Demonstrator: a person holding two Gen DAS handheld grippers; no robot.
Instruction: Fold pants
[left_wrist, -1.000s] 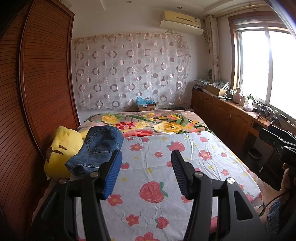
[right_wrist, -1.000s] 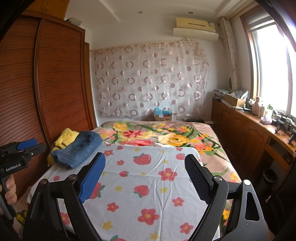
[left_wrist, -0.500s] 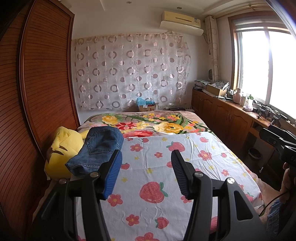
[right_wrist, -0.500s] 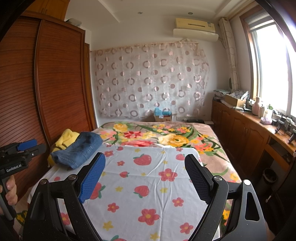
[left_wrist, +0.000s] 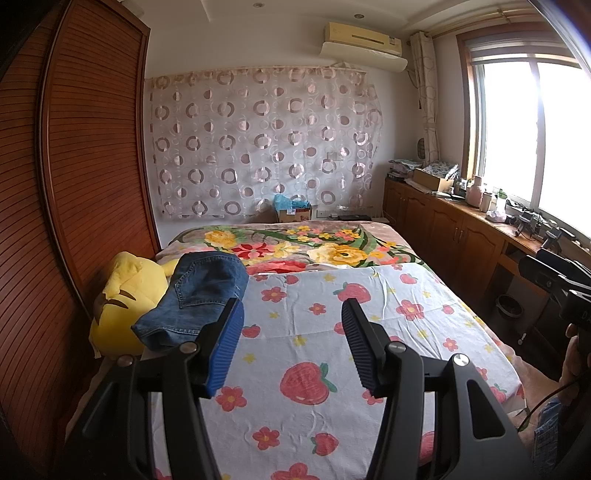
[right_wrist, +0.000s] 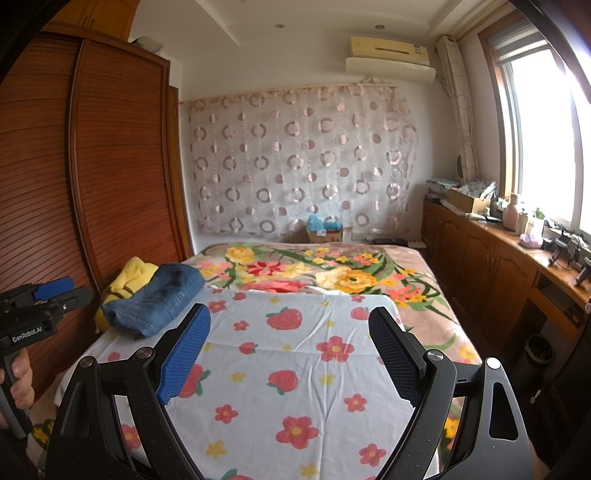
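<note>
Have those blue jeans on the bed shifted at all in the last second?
No. The jeans lie draped on the yellow plush toy exactly as before.

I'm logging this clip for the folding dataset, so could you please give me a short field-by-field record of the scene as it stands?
pants: blue jeans, bunched, at the bed's left edge, partly on the yellow plush toy
work surface: strawberry-print sheet over a floral blanket
left tongs: open, empty, above the sheet
right tongs: open, empty, above the sheet
contact with pants: none
fold progress: not started
</note>
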